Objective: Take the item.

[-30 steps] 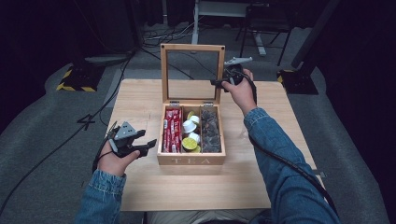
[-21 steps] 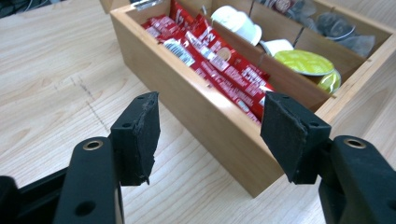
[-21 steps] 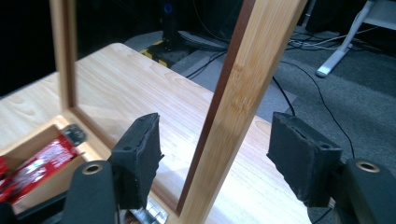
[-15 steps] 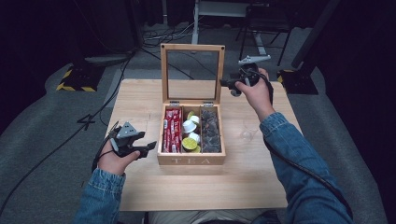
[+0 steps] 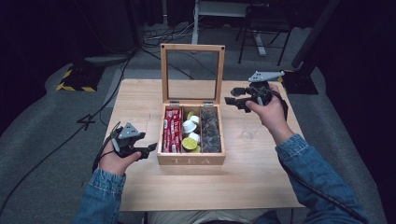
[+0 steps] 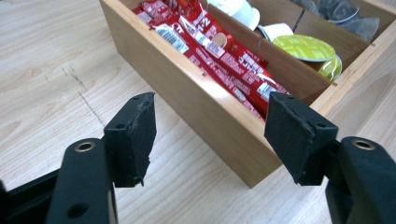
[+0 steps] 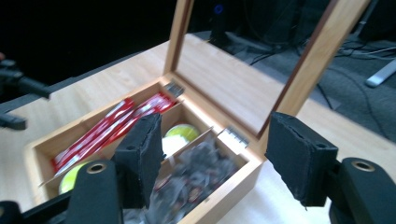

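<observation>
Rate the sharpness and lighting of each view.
High view: soft and grainy, table lit, surroundings dark. Left gripper view: crisp and evenly lit, red packets readable. Right gripper view: motion-blurred, dark sachets smeared, black background behind the open lid.

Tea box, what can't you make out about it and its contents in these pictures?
- Dark sachets in the end compartment: motion blur in the right gripper view, too small in the high view.
- Red packets: print too small; box wall hides their lower part.
- Tea box: far side cut by the left gripper view's edge.

left gripper (image 5: 148, 148) jaws apart, right gripper (image 5: 232, 95) likewise
</observation>
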Demonstrator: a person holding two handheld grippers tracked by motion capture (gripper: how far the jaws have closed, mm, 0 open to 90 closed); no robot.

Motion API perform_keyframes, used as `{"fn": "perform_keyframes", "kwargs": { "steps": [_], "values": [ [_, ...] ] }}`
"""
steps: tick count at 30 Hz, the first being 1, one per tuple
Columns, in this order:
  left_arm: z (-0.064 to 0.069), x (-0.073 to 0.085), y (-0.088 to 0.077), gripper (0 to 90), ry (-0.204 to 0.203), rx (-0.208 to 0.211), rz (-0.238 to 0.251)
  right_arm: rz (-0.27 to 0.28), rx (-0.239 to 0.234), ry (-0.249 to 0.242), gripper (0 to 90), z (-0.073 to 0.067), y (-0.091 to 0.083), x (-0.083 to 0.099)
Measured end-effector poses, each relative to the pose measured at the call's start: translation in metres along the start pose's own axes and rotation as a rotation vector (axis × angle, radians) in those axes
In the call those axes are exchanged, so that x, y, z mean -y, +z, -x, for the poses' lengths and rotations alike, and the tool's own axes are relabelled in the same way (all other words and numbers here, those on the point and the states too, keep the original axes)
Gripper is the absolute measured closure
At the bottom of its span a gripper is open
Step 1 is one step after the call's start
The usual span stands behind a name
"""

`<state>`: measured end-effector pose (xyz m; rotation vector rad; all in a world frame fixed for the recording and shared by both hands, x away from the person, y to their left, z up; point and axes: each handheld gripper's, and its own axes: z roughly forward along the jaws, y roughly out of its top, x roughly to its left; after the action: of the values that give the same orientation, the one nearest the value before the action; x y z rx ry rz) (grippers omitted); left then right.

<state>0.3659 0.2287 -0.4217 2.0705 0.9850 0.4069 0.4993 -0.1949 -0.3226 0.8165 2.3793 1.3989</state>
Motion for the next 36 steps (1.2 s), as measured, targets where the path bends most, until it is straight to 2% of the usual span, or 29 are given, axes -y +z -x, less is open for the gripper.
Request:
{"fn": "perform_keyframes", "kwargs": {
  "steps": [2, 3, 6, 11, 12, 15, 20, 22, 23, 26, 30, 33, 36],
  "values": [
    [0.000, 0.002, 0.000, 33.5, -0.016, 0.000, -0.007, -0.019, -0.014, -0.007, 37.3, -0.009, 0.000, 0.009],
    [-0.001, 0.004, 0.000, 33.5, -0.017, -0.002, -0.015, -0.019, -0.014, -0.007, 37.3, -0.009, 0.000, 0.009],
    [-0.003, 0.012, 0.002, 32.7, -0.035, -0.012, -0.053, -0.056, -0.019, -0.020, 39.2, -0.019, 0.005, 0.019],
    [-0.008, 0.021, 0.005, 31.7, -0.059, -0.018, -0.084, -0.091, -0.032, -0.022, 42.0, -0.027, 0.012, 0.028],
    [-0.010, 0.026, 0.008, 31.7, -0.078, -0.021, -0.097, -0.115, -0.037, -0.027, 43.3, -0.031, 0.017, 0.033],
    [-0.013, 0.033, 0.013, 31.5, -0.094, -0.025, -0.119, -0.153, -0.054, -0.027, 45.3, -0.036, 0.027, 0.040],
    [-0.017, 0.041, 0.021, 31.3, -0.110, -0.037, -0.148, -0.199, -0.051, -0.038, 46.6, -0.041, 0.043, 0.048],
    [-0.019, 0.045, 0.027, 30.6, -0.098, -0.045, -0.166, -0.223, -0.053, -0.046, 46.4, -0.043, 0.053, 0.052],
    [-0.019, 0.045, 0.027, 30.1, -0.098, -0.045, -0.166, -0.223, -0.053, -0.046, 46.4, -0.043, 0.053, 0.052],
    [-0.020, 0.046, 0.031, 29.4, -0.080, -0.057, -0.189, -0.250, -0.037, -0.066, 44.4, -0.046, 0.068, 0.055],
    [-0.018, 0.048, 0.037, 28.7, -0.076, -0.049, -0.217, -0.278, -0.026, -0.075, 43.7, -0.047, 0.079, 0.057],
    [-0.018, 0.049, 0.040, 28.7, -0.066, -0.042, -0.235, -0.307, 0.000, -0.094, 43.0, -0.047, 0.089, 0.060],
    [-0.018, 0.050, 0.043, 28.0, -0.056, -0.048, -0.260, -0.323, -0.024, -0.064, 45.2, -0.045, 0.100, 0.064]
  ]
}}
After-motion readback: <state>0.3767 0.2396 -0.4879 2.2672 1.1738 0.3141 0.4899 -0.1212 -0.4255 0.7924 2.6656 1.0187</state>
